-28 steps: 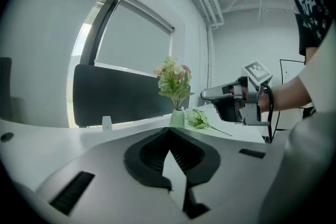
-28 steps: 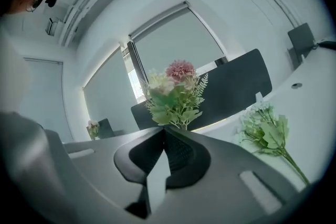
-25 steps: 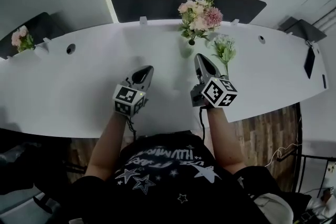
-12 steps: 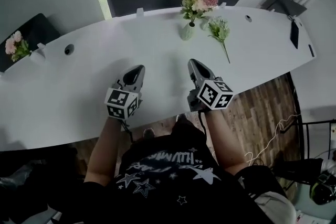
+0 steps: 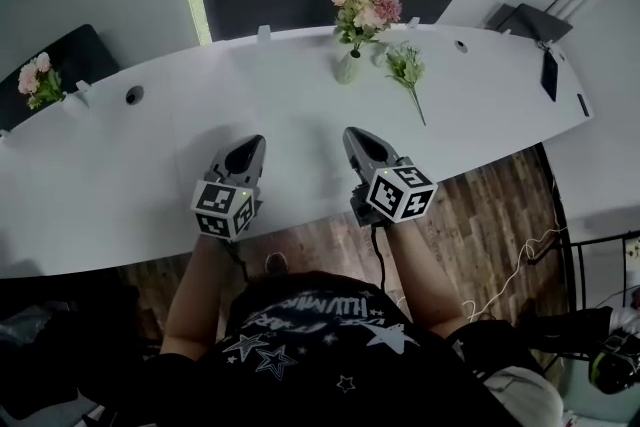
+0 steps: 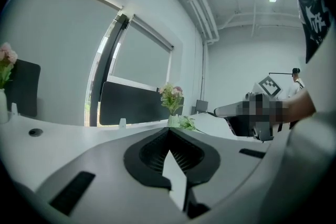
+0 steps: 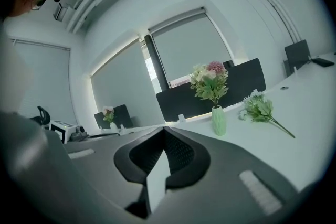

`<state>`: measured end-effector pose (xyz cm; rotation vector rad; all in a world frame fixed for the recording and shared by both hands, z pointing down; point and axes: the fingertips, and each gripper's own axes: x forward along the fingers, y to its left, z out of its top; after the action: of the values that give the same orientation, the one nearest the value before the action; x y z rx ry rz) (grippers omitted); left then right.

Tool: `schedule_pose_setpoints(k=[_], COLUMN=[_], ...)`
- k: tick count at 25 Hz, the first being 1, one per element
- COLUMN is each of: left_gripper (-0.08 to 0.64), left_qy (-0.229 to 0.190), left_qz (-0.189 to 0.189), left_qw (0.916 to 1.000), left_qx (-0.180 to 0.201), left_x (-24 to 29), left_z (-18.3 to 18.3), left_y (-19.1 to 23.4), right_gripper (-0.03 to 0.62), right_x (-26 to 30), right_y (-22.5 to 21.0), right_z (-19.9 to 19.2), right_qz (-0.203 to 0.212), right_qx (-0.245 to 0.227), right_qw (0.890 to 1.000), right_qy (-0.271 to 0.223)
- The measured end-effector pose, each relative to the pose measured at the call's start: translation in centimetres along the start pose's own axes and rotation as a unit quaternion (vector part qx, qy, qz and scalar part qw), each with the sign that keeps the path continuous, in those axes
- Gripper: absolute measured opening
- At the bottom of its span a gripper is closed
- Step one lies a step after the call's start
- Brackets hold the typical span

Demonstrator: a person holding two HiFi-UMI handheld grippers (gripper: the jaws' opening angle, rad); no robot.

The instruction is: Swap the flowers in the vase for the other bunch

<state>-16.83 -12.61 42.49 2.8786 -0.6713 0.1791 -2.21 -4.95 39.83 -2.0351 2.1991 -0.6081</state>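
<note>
— Grippers?
— Left gripper (image 5: 247, 148) and right gripper (image 5: 357, 135) both closed, empty, above the table's (image 5: 150, 145) near edge.
— Flowers?
— Pink bunch (image 5: 362, 8) stands in the vase (image 5: 347, 67) near the far edge; loose bunch (image 5: 405, 67) lies just right.

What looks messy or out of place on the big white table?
One bunch of flowers lies flat on the table, beside the green vase instead of standing in one. The vase stands upright with its pink bouquet; nothing is spilled or broken.
</note>
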Motion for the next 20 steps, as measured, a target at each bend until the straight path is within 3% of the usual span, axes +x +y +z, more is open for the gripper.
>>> schedule_pose_setpoints(k=[9,20], left_gripper=[0.008,0.008], left_qy=[0.001,-0.018], left_qz=[0.026,0.077], left_qw=[0.9996,0.9966], left_qx=[0.013,0.025], left_x=[-1.6,-7.6], left_z=[0.4,-0.7], left_y=[-6.5,-15.4], right_gripper=[0.002,0.002], right_x=[-7.3,-16.8], right_y=[-0.5,0.1], right_z=[-1.1,-3.2], right_qz=[0.027,0.067], right_qx=[0.004,0.016], right_qw=[1.000,0.998], right_qy=[0.009,-0.003])
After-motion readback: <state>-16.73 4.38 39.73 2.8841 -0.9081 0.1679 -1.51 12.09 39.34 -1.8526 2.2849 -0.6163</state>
